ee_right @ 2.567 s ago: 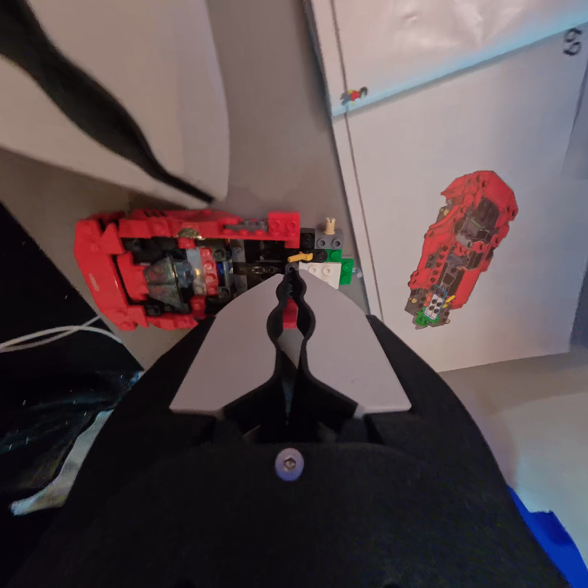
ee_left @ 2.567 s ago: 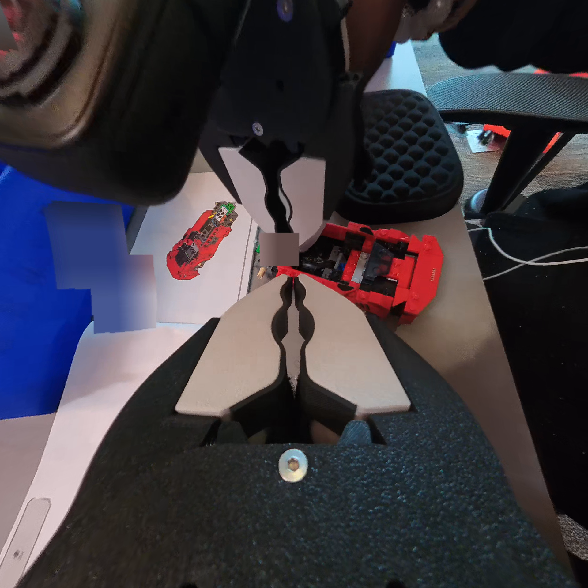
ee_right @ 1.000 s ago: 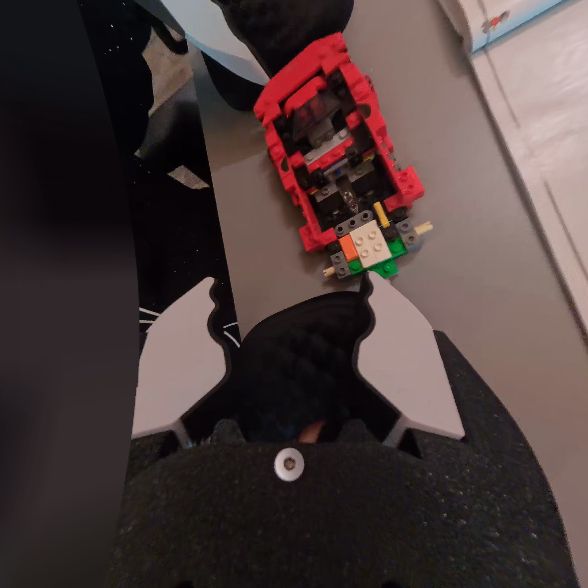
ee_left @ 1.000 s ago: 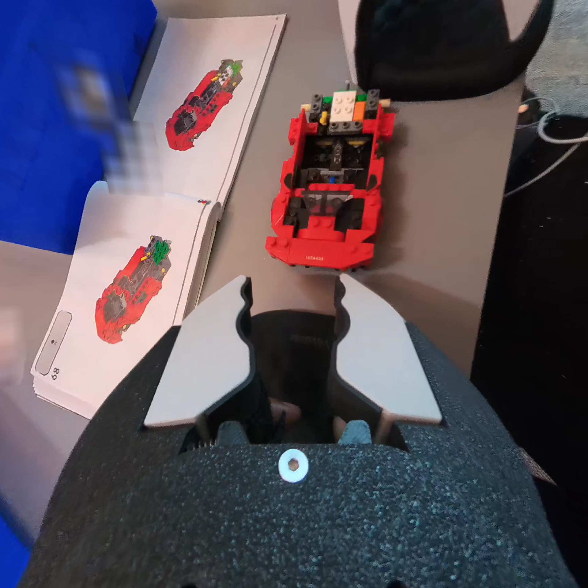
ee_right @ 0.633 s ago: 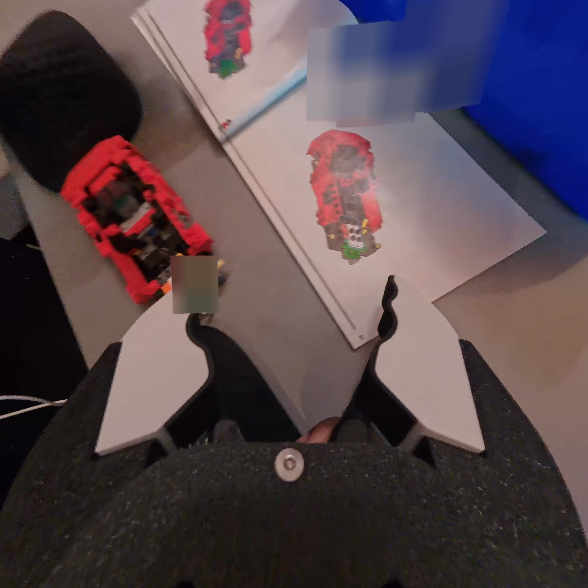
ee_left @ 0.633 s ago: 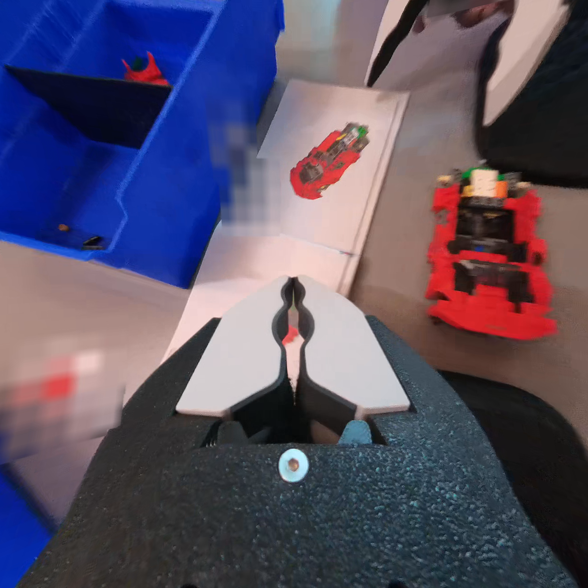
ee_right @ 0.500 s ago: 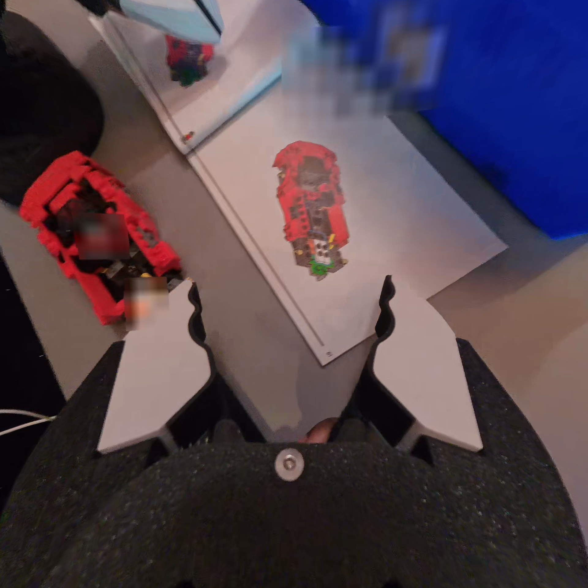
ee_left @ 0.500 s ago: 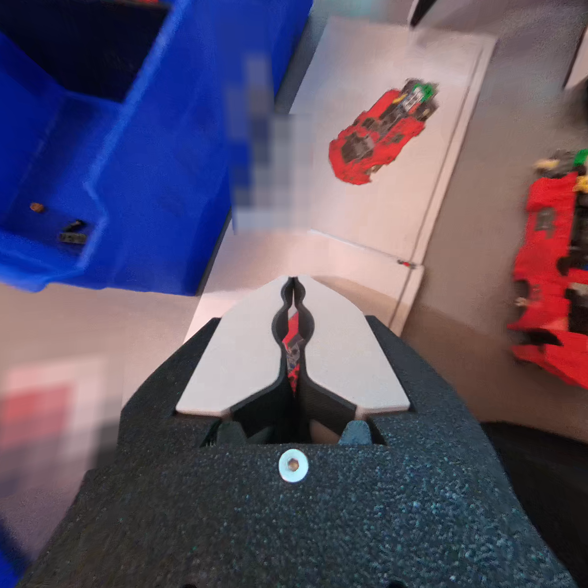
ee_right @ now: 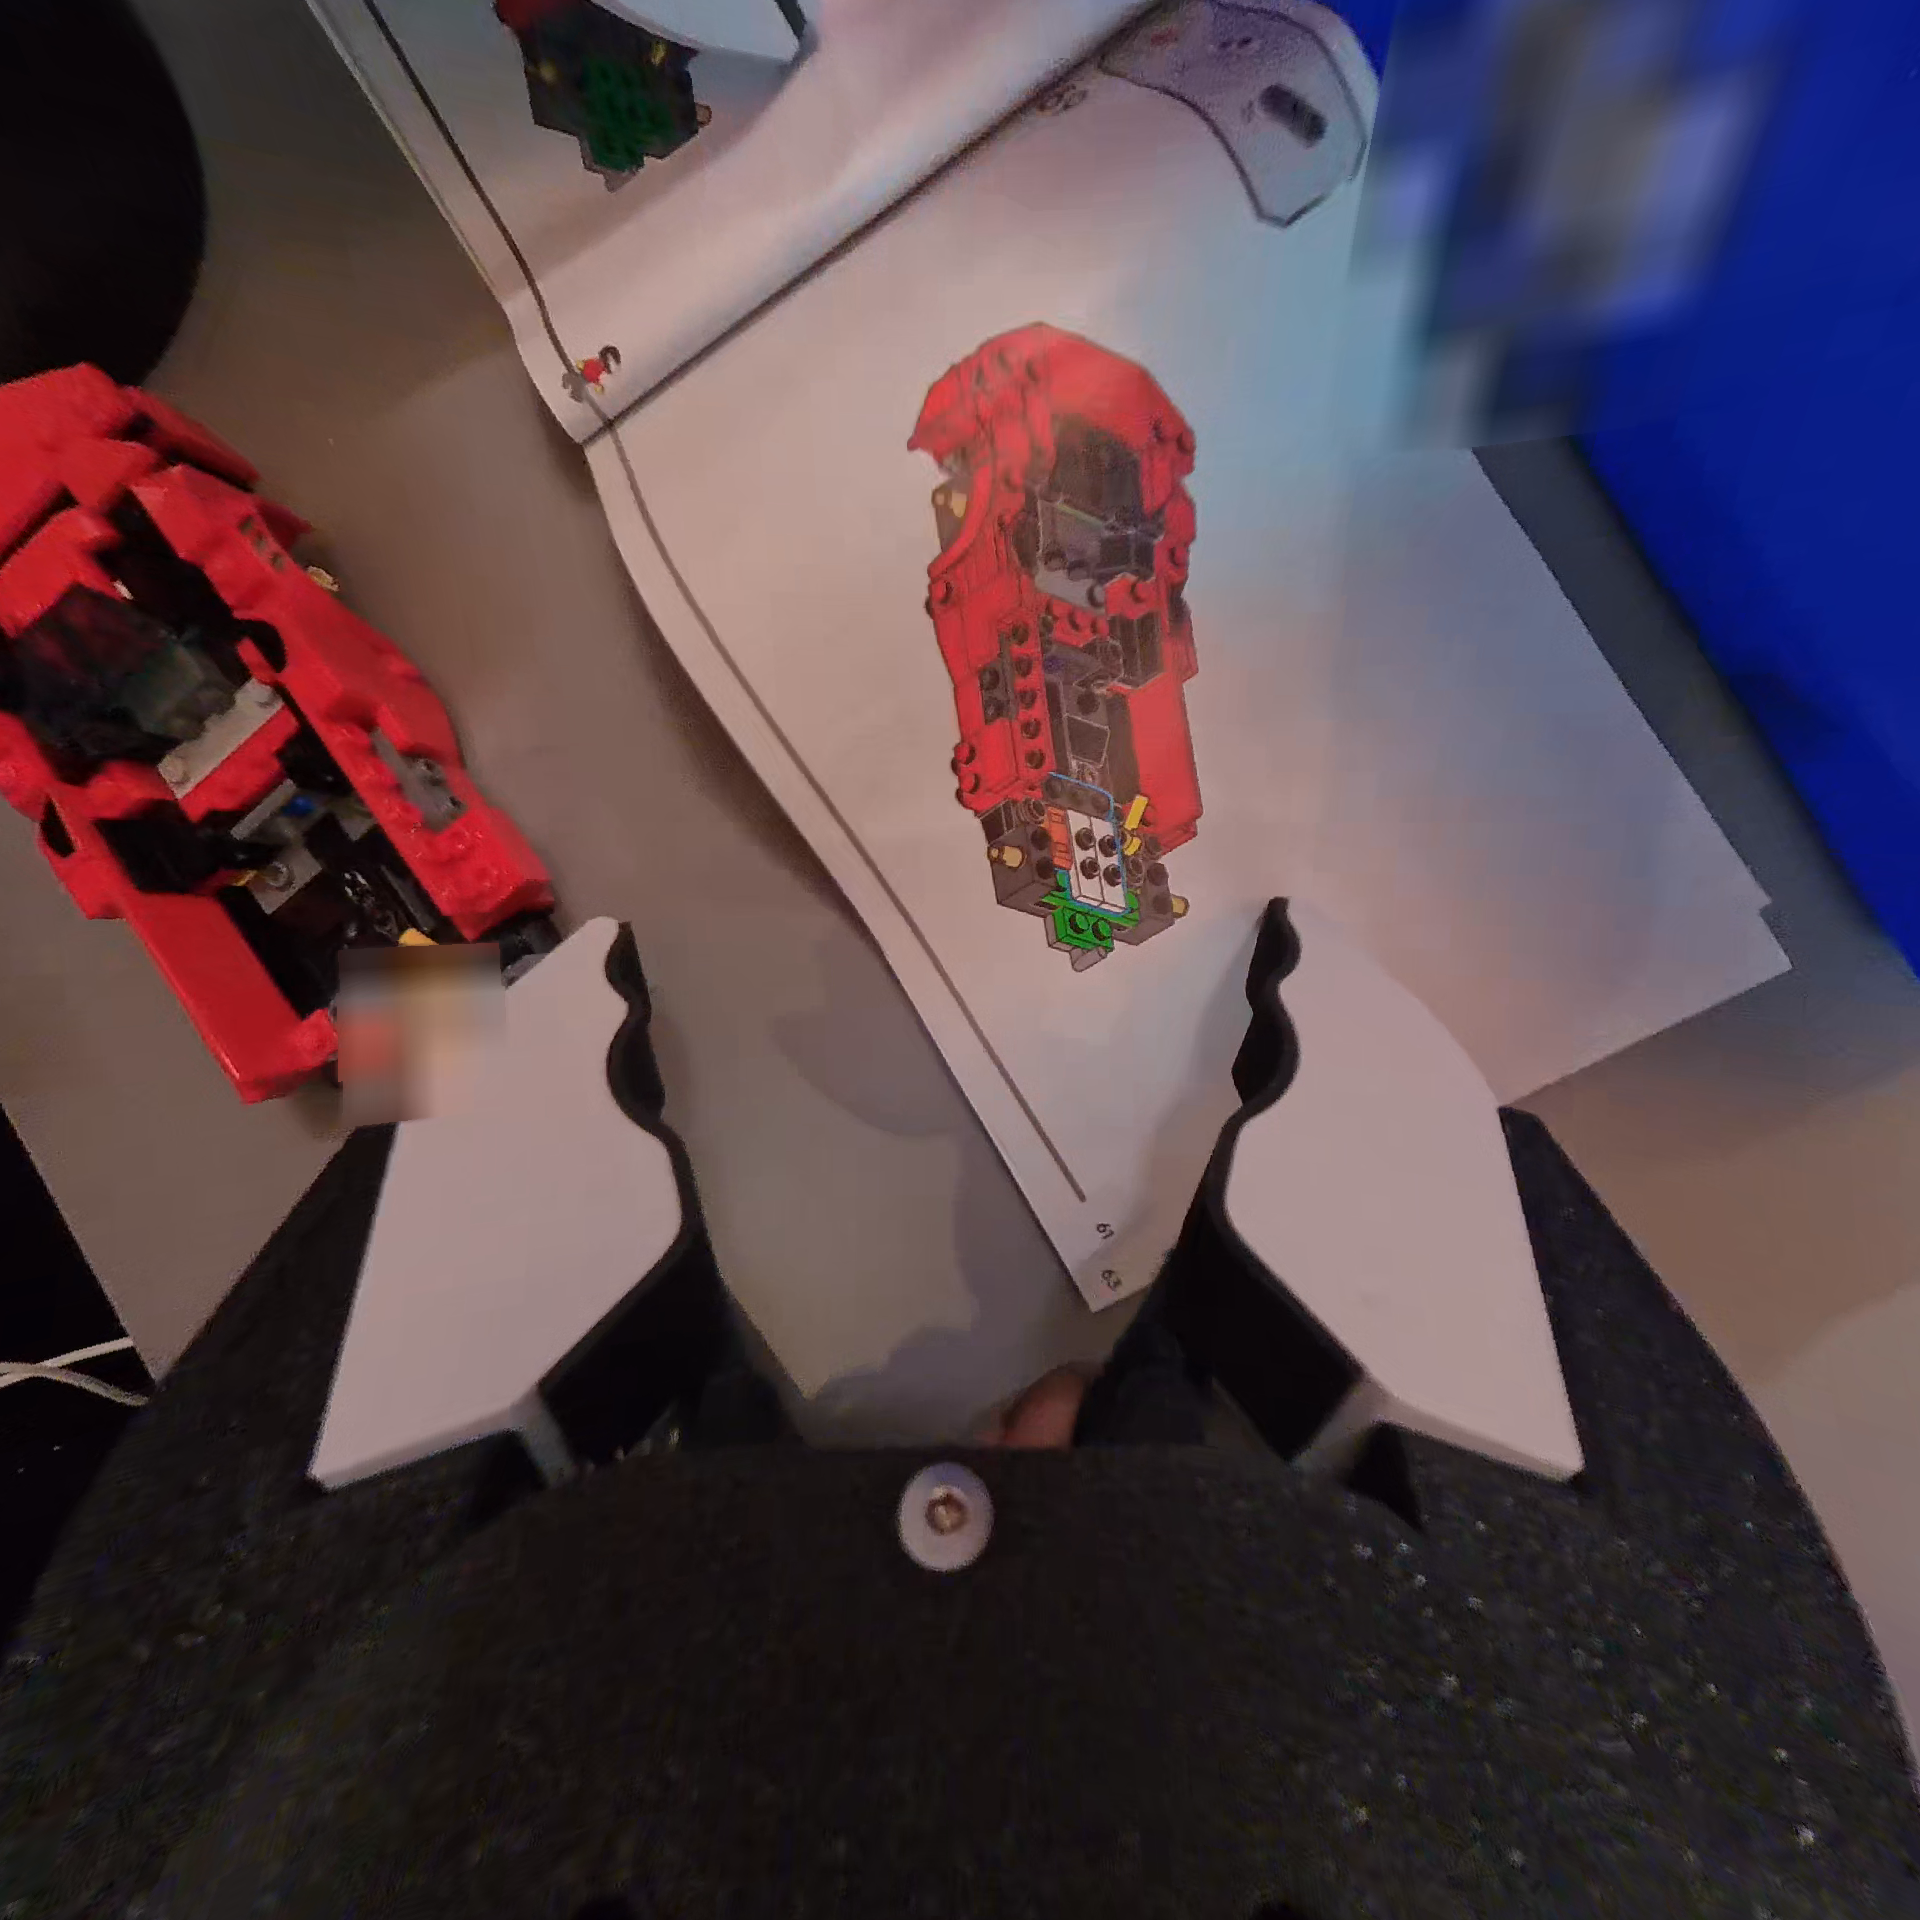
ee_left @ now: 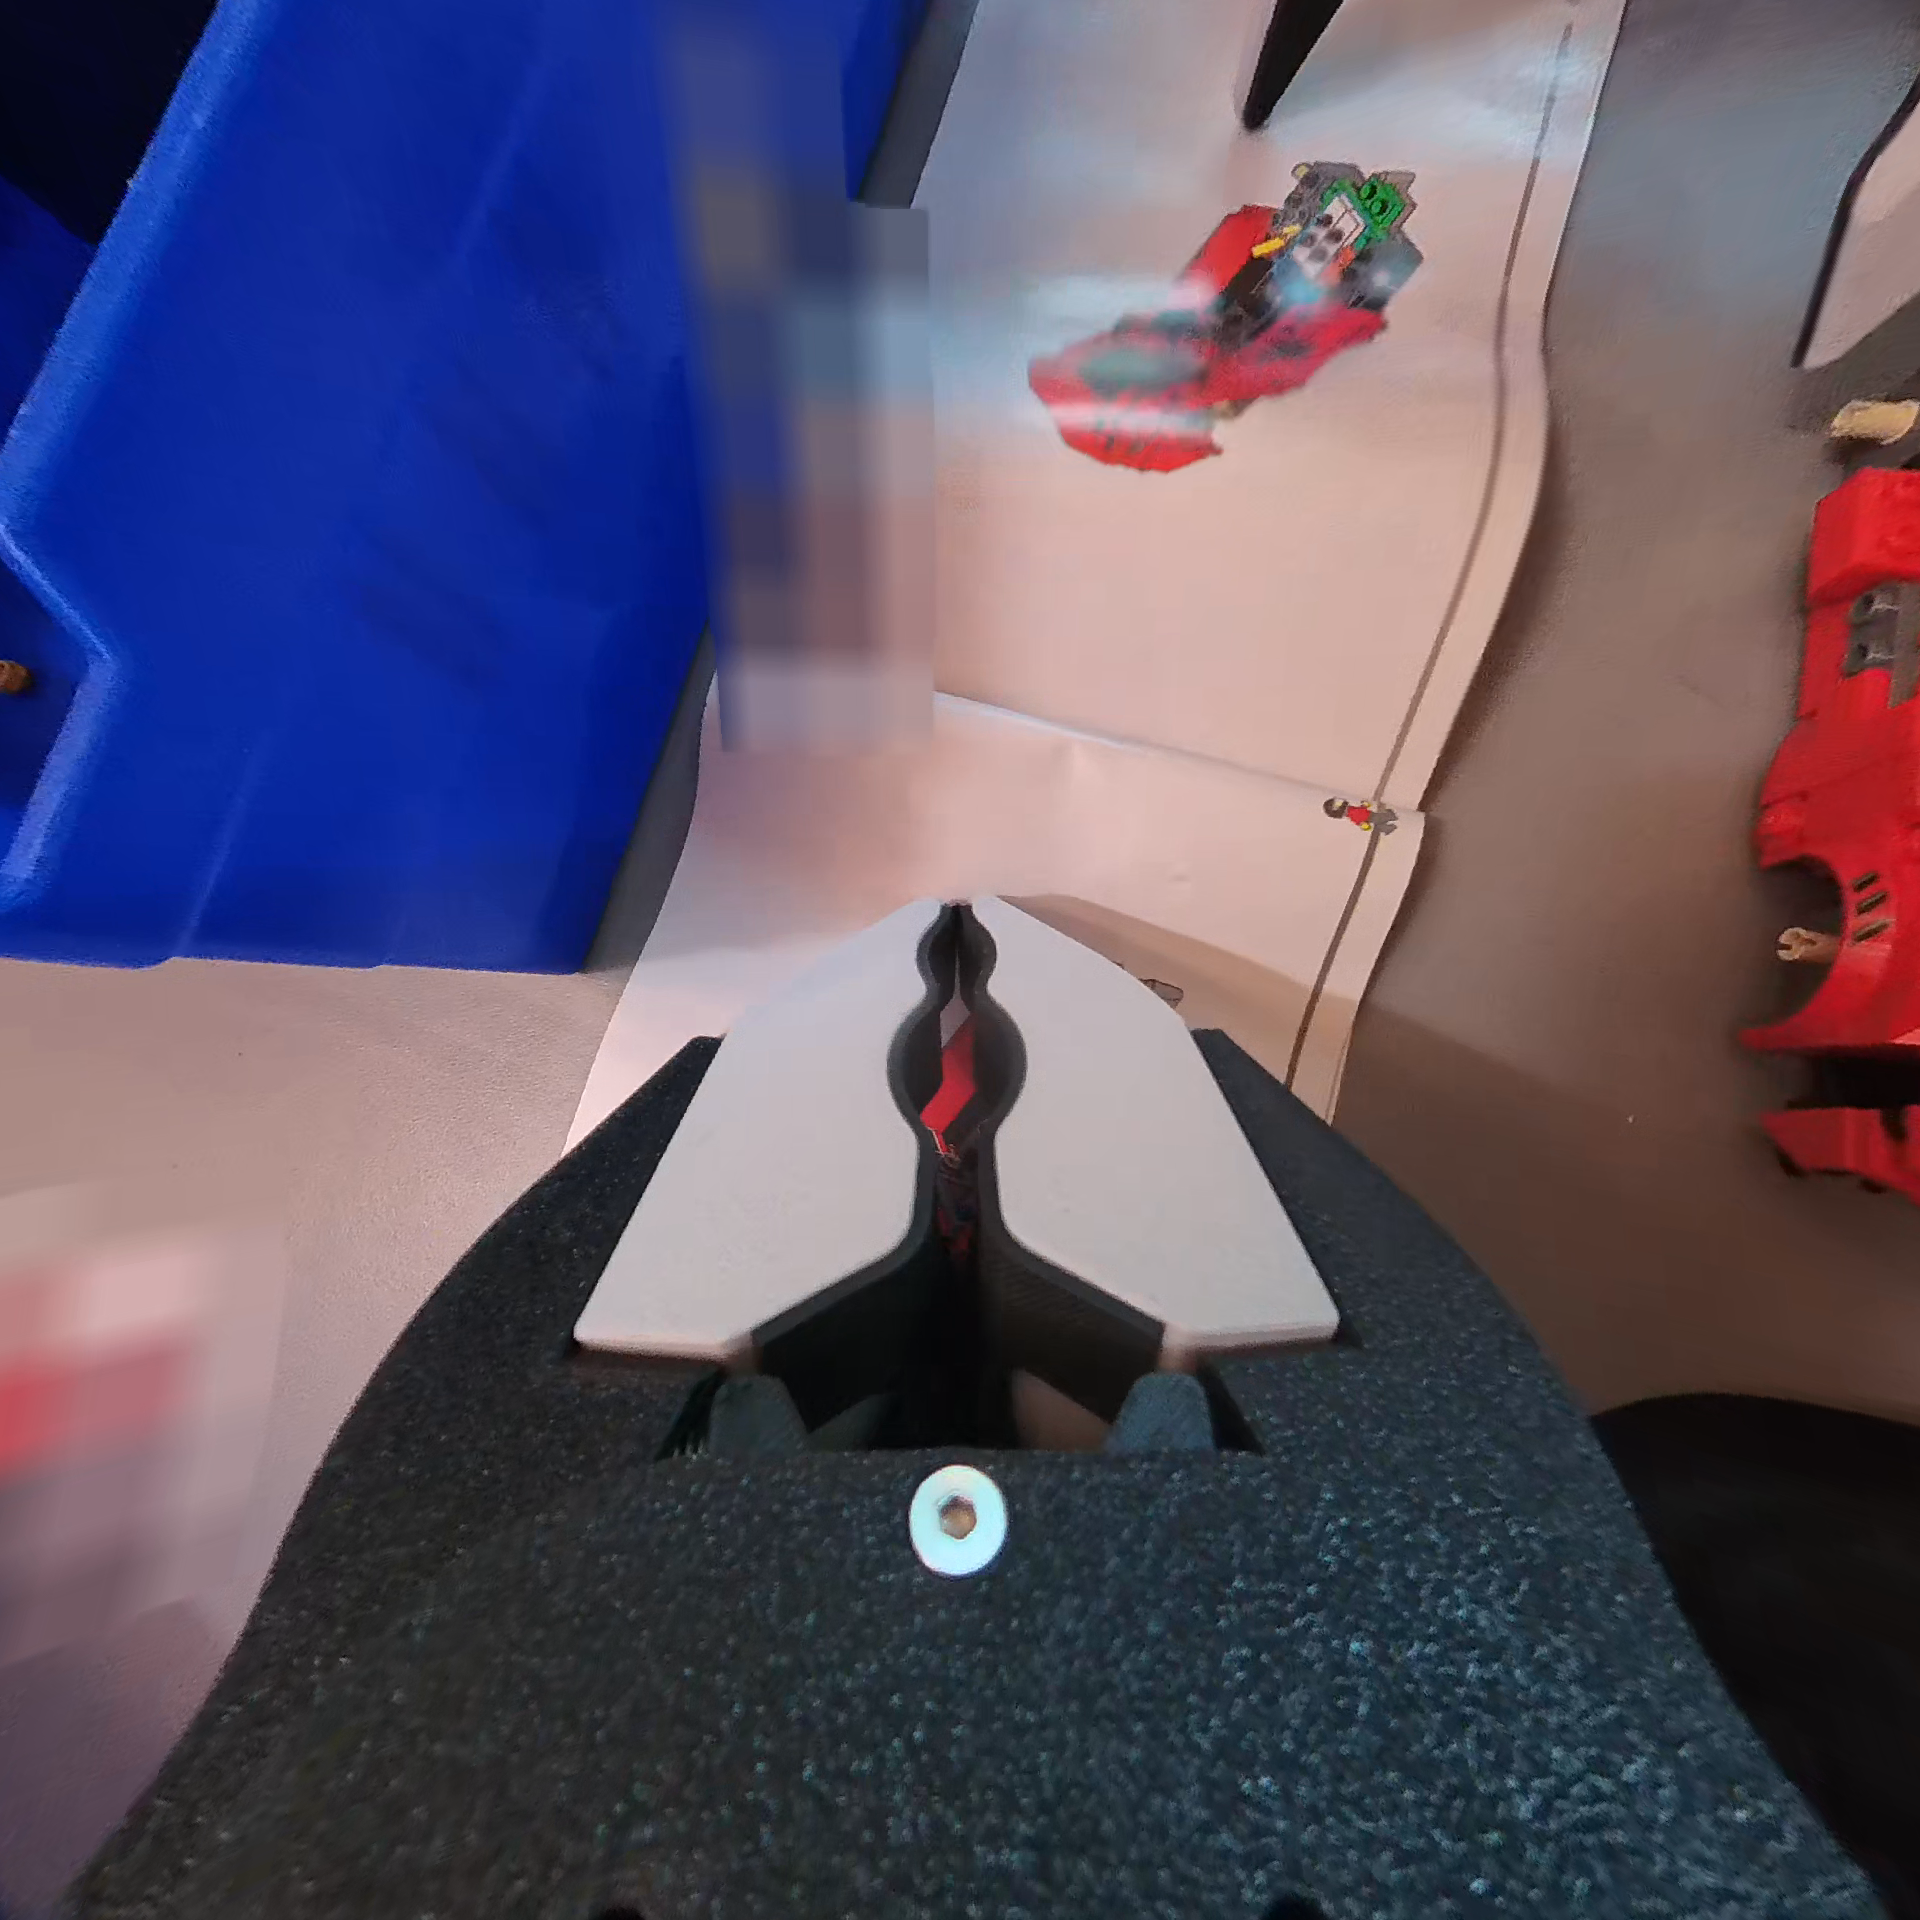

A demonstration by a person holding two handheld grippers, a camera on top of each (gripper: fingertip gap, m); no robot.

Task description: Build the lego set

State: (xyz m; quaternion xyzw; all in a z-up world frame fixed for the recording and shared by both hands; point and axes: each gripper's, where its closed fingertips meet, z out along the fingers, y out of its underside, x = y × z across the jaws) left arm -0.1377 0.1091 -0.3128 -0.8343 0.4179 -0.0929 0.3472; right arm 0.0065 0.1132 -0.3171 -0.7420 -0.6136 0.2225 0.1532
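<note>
Left wrist view: left gripper [ee_left: 957, 912] hangs over the open booklet [ee_left: 1195, 582], fingers pressed together at the tips w/ nothing pinched. The red seen thru the gap between them looks like the printed car on the lower page, not a brick, tho I can't be fully sure. Blue bin [ee_left: 343, 499] sits on the left, touching or just beside the booklet edge; a small tan bit shows in its floor at far left. Car [ee_left: 1849, 831] is at the right edge, only partly in frame, on the grey table [ee_left: 1621, 935] just beside the booklet. Prob. the gripper is parked shut here so the camera, and the person, can check the page.

Right wrist view: right gripper [ee_right: 948, 940] has fingers spread wide, empty, hovering above the near corner of the booklet [ee_right: 1455, 831]. The page drawing of the red car lies straight ahead btwn the fingers. Real car [ee_right: 239, 707] lies left on the table [ee_right: 644, 831], its rear end close by the left finger, touching or not I can't tell; a mosaic patch covers that end. Bin [ee_right: 1787, 520] is upper right, apart from the gripper.

Judgement: step in hand = reading instructions and finding the next part; car is partly built. Open right gripper seems ready to pick or steady.
</note>
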